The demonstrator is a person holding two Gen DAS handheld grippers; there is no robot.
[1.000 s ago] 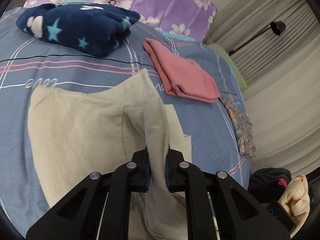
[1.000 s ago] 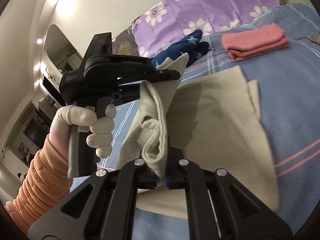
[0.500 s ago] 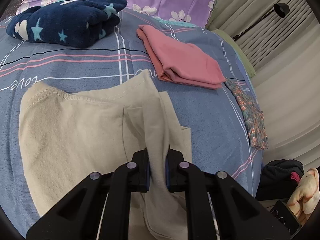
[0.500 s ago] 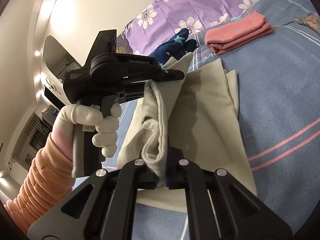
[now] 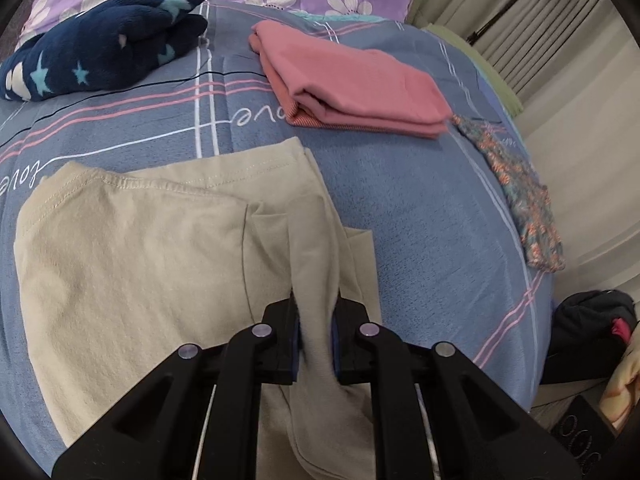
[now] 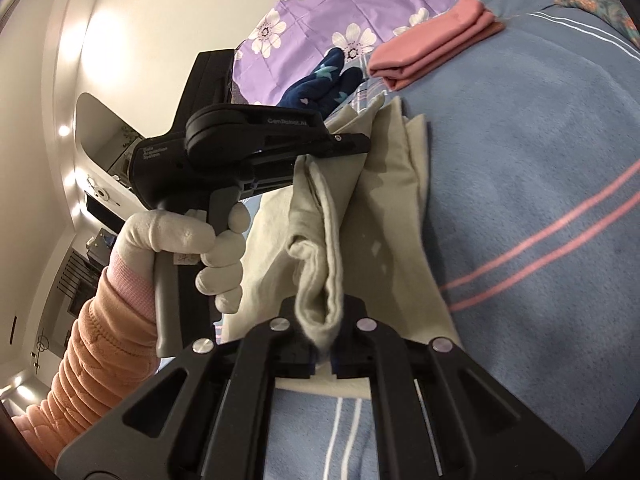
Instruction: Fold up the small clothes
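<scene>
While both my tongs pinch it, beige garment [image 5: 132,256] half-spread on blue bedsheet [image 5: 420,216], left gripper [image 5: 315,328] clamped on raised fold, right gripper [image 6: 322,344] clamped on bunched edge, gloved left hand [image 6: 192,248] nr, pink folded stack [image 5: 352,84] & navy star fleece [image 5: 100,48] beyond.

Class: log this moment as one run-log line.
left gripper: shut on beige garment | right gripper: shut on beige garment | fold unfinished

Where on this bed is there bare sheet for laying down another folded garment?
Bare sheet lies between the beige garment, the folded pink garment and the floral cloth. The far side is crowded: the navy star blanket beside the pink one.
</scene>
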